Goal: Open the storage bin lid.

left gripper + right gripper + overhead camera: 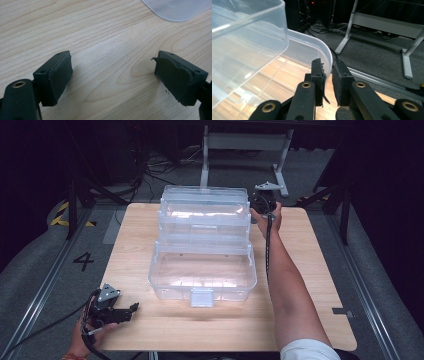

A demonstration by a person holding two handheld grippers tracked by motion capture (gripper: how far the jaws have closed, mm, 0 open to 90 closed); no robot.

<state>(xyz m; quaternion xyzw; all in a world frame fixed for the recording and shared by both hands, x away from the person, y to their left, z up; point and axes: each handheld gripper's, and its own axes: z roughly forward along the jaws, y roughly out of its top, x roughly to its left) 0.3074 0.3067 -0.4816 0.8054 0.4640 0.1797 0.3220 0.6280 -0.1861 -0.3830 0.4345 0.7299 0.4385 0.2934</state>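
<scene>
Clear plastic box [202,245] sits at centre of wooden table [310,270], opened out in 3 stepped tiers: 1 low front tray w/ a latch tab [202,297] at its near edge, 2 more tiers rising behind toward the far side. All tiers look bare; wood grain shows through the walls.

Right gripper [263,202]: at far right corner of the box, held in the person's right hand [270,217], forearm reaching up along the right side of the table. In the right gripper view, the right gripper [328,68] has its 2 jaws nearly together, w/ the thin rim of the box's rounded corner [325,53] running between the pads. Pads appear to press the wall from either side: closed on the rim. An upper tier [249,27] hangs over the tray at left of that view. Beyond the rim: grey floor, metal table legs [348,27], cables.

Left gripper [117,310]: at near left corner of the table, in the person's left hand [90,330], well apart from the box. In the left gripper view, the left gripper [112,72] has its jaws spread wide, nothing between them but bare wood. Pad [175,77] on 1 jaw is frayed at the edge. A corner of the clear box [177,8] shows at top of that view, clear of the jaws.

Floor at left of the table carries a painted 4 [83,261].
</scene>
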